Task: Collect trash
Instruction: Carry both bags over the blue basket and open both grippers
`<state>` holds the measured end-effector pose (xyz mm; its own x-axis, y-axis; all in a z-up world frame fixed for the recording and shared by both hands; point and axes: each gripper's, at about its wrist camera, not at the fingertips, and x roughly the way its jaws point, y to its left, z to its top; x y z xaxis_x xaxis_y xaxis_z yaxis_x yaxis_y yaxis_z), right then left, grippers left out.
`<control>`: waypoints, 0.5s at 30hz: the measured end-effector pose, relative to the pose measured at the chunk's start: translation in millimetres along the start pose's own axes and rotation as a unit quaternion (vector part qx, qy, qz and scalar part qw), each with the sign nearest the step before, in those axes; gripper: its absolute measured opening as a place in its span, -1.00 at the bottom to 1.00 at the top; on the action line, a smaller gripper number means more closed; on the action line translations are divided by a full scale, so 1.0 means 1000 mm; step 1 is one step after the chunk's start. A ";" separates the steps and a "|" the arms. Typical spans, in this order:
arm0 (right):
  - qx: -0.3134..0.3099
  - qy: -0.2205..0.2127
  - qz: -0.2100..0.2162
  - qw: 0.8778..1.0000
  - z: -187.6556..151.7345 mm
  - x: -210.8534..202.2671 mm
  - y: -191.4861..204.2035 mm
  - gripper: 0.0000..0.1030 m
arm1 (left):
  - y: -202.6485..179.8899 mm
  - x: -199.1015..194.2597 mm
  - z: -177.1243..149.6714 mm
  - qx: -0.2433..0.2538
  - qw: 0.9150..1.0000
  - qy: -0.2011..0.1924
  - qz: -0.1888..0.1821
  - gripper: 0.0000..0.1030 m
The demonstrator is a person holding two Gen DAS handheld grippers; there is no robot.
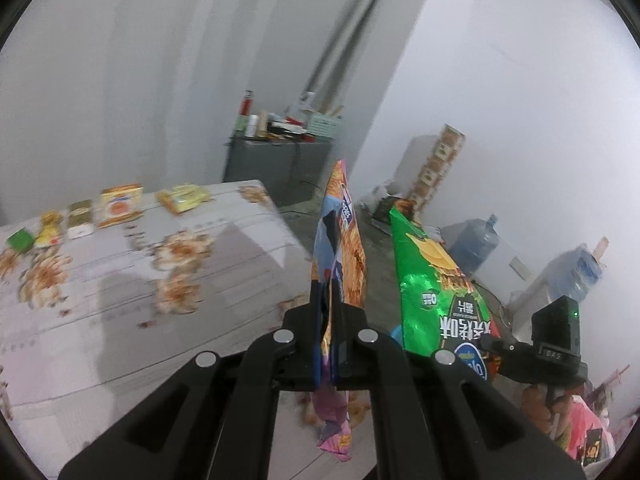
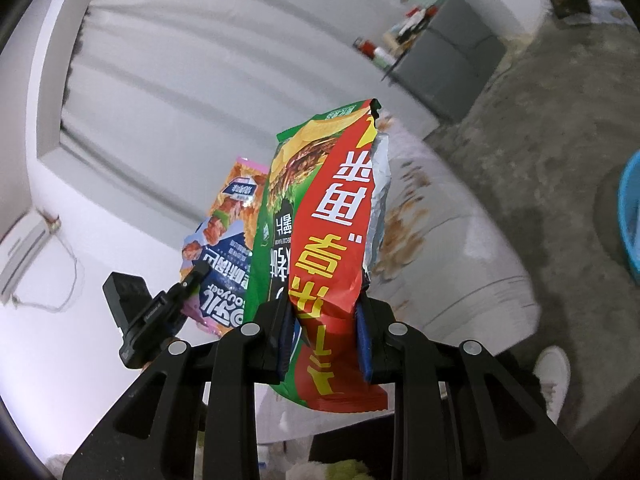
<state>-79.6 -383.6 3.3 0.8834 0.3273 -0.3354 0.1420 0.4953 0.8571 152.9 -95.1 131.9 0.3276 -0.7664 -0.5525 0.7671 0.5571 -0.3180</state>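
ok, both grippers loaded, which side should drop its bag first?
Right, probably. The right gripper holds the green chip bag, and a blue basin shows on the floor to its right. The left gripper holds the purple snack bag nearer the table.

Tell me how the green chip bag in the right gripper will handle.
The green chip bag, pinched low in the right gripper, stands up, so probably fairly stiff film. Its torn top suggests it is empty and light. Glossy foil may slip.
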 end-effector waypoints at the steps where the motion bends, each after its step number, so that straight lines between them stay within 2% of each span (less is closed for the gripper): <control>1: 0.006 -0.009 -0.002 1.000 0.002 -0.007 -0.005 -0.54 | -0.009 0.007 0.003 0.007 1.000 0.003 -0.007 -0.95; 7: 0.045 -0.063 -0.016 0.997 0.012 -0.052 -0.039 -0.54 | -0.060 0.052 0.015 0.044 0.998 0.022 -0.045 -0.95; 15: 0.101 -0.126 -0.042 0.986 0.018 -0.101 -0.089 -0.54 | -0.140 0.131 0.014 0.087 0.989 0.070 -0.096 -0.95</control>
<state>-173.5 -475.5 -32.4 0.9437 0.0697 -0.3232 0.2834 0.3331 0.8993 96.1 -277.9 115.2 0.0957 -0.7947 -0.5994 0.8950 0.3323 -0.2976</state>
